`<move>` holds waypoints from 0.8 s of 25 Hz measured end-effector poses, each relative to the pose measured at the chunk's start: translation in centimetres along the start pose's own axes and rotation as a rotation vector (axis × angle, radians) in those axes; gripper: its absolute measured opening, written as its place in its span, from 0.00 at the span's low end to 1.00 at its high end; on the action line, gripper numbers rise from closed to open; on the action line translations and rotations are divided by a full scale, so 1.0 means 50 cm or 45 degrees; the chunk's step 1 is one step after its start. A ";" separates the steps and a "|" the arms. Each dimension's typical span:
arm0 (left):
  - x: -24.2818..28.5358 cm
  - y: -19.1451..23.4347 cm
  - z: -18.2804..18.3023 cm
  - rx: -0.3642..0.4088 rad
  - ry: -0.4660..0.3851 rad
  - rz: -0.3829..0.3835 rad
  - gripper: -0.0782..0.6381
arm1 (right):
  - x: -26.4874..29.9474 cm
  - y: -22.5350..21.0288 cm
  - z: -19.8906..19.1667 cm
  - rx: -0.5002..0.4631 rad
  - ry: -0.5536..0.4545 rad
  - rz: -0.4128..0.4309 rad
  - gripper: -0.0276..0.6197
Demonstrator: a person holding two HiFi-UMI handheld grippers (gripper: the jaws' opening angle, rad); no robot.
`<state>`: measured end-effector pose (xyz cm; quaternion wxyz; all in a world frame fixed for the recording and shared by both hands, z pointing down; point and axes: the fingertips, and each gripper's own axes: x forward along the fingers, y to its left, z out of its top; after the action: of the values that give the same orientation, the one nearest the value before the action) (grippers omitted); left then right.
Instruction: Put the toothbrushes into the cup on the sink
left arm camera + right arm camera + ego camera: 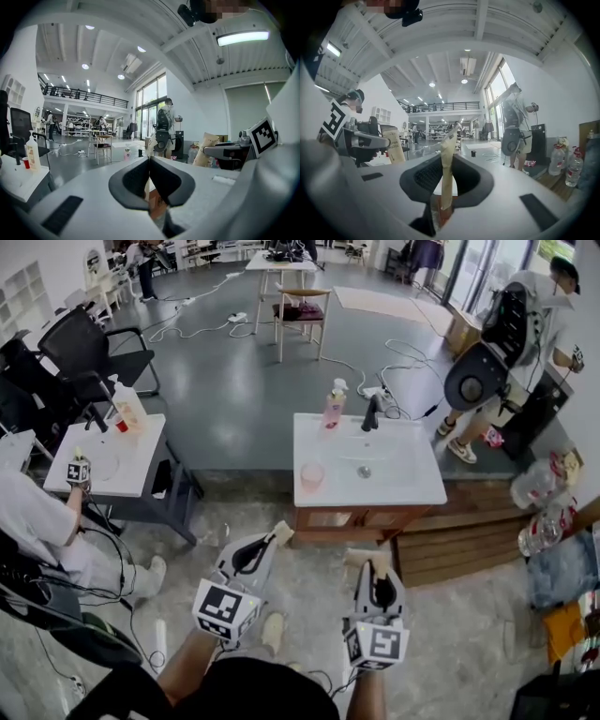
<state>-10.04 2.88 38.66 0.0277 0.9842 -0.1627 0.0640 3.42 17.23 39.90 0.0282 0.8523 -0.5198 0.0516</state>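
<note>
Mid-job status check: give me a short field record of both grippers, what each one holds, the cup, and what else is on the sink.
left gripper: shut on the left wrapped toothbrush
right gripper: shut on the right wrapped toothbrush
cup: pink, upright at the sink's front left, no toothbrush sticking out
sink: white, ahead of both grippers, apart from them
also on sink: pink pump bottle, black faucet
task state: neither toothbrush is in the cup yet

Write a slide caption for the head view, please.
Left gripper and right gripper grip paper-wrapped toothbrushes, one each, facing a white sink with a pink cup on it.
</note>
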 end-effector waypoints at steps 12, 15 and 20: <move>0.099 0.105 0.017 -0.014 -0.034 -0.039 0.12 | 0.145 0.012 0.026 -0.003 -0.039 -0.034 0.13; 0.114 0.121 0.014 -0.019 -0.026 -0.035 0.11 | 0.167 0.009 0.019 0.002 -0.071 -0.025 0.13; 0.138 0.151 0.011 -0.006 -0.032 -0.011 0.11 | 0.196 0.006 0.019 -0.006 -0.001 -0.023 0.13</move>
<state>-5.93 -6.49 39.29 0.0284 0.9856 -0.1588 0.0510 7.67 8.34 40.11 0.0305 0.8569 -0.5123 0.0497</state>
